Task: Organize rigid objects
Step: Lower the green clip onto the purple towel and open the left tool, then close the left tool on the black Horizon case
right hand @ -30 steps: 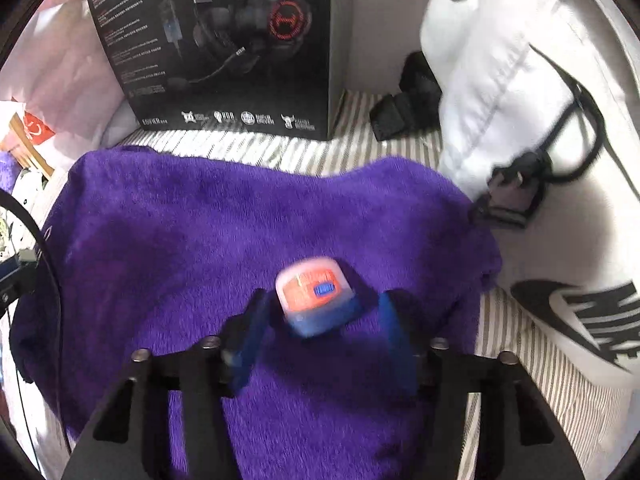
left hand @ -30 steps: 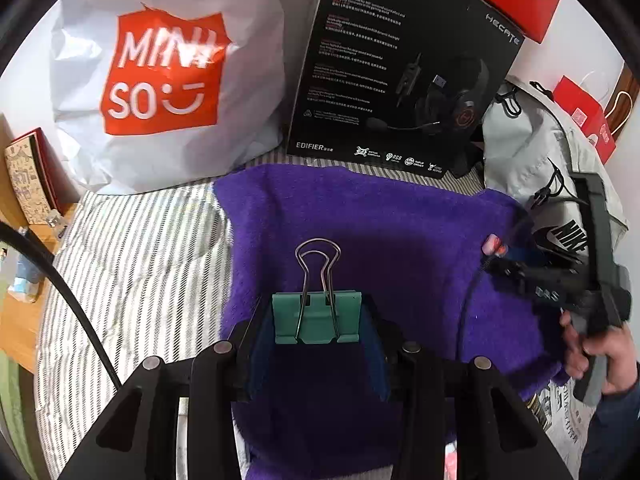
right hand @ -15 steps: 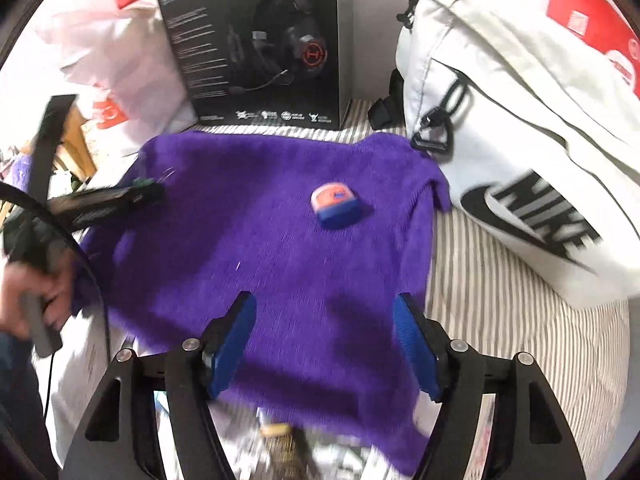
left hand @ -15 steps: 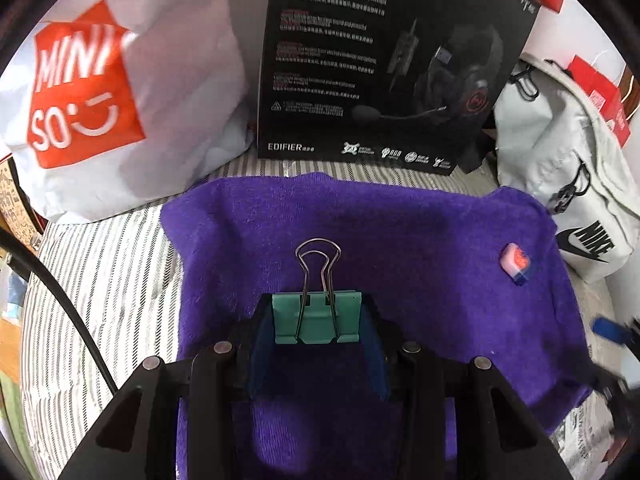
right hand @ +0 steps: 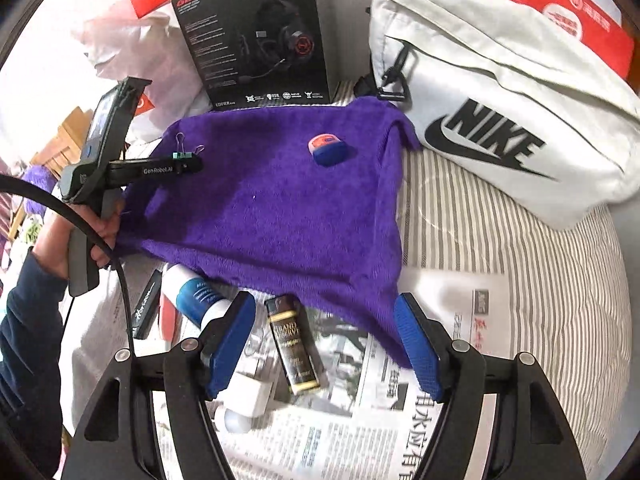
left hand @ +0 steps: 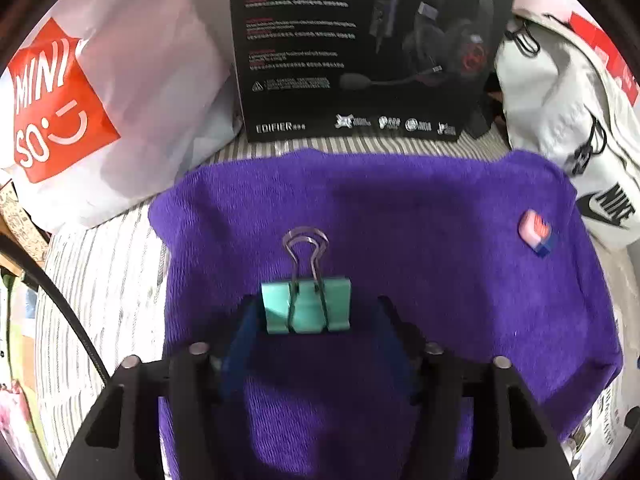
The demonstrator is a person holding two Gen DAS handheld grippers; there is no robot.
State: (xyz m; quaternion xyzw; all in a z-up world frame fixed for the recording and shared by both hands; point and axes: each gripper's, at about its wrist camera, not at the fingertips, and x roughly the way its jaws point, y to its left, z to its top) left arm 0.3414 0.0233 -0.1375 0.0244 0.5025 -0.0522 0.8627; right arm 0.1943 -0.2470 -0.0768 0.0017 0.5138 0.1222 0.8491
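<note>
Left tongs (left hand: pixel 316 316) opening around the binder clip (left hand: pixel 306 308), wire handles pointing away; right tongs (right hand: pixel 324 344) apart, empty.

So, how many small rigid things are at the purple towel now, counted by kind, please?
Green binder clip: 1
Pink and blue block: 1
Total: 2

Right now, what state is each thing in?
Left tongs: opening, binder clip between the fingers.
Binder clip: on the purple towel, wire handles up.
Right tongs: open, empty, above the newspaper.
Small pink and blue container: lying on the towel, untouched.
White bag: zipped shut.
</note>
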